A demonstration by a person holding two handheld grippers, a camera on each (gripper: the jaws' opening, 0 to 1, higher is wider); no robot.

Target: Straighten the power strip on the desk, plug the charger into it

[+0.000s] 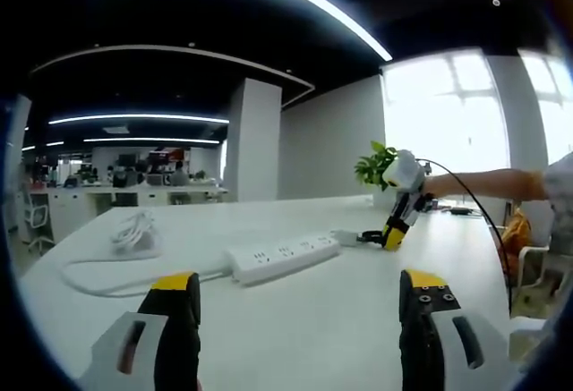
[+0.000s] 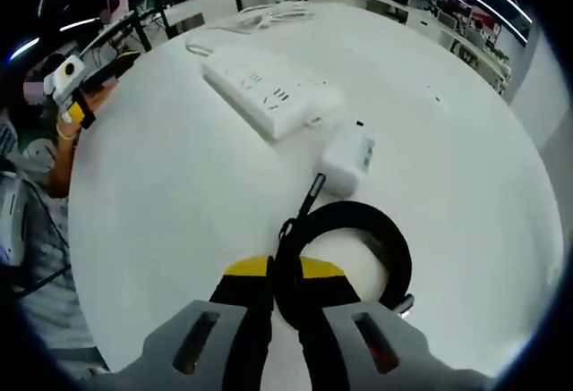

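We have the right hand-held gripper [image 2: 285, 306] pinched on the black cable [image 2: 358, 221] of the white charger [image 2: 346, 160], which lies on the counter [image 2: 179, 194] just beside the power strip [image 2: 269, 94] — plugging in looks to be the step in hand. Our left hand-held gripper [image 1: 300, 306] hangs wide and empty. Next we would need a grip on the charger's body, not its cable — prongs turned toward a socket.

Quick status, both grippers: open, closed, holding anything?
Left gripper: open, holding nothing, above the desk.
Right gripper: closed on the black cable of the charger.
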